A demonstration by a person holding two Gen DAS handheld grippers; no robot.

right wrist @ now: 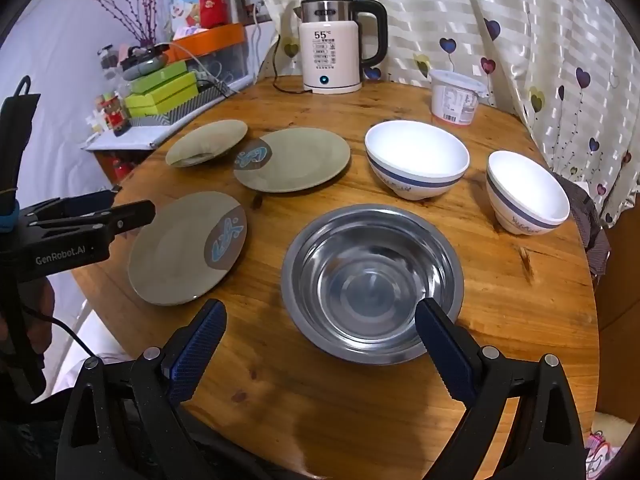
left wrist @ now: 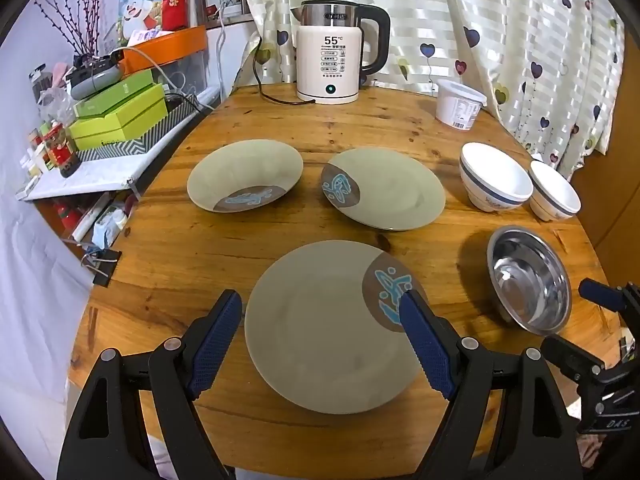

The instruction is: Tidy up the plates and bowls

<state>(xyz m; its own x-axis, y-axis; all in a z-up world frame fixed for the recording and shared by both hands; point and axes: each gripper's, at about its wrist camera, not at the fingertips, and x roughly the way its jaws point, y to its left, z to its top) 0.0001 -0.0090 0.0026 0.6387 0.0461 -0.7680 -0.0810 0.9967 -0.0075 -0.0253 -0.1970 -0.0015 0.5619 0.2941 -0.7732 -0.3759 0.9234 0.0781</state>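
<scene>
**Nothing stacked yet, both grippers empty**

While both tools hover with jaws spread wide and nothing between them, the left gripper (left wrist: 320, 304) frames the near plate (left wrist: 320, 328) and the right gripper (right wrist: 320, 312) frames the steel bowl (right wrist: 372, 280). A sound start, I judge, is pinching the plate's rim at its near edge and lifting level. Two more plates (left wrist: 384, 188) and two white bowls (right wrist: 416, 158) sit farther back on the wooden table (right wrist: 520, 300). The kettle (left wrist: 332, 52) and tub (left wrist: 460, 104) stand well apart, blocking nothing.
</scene>
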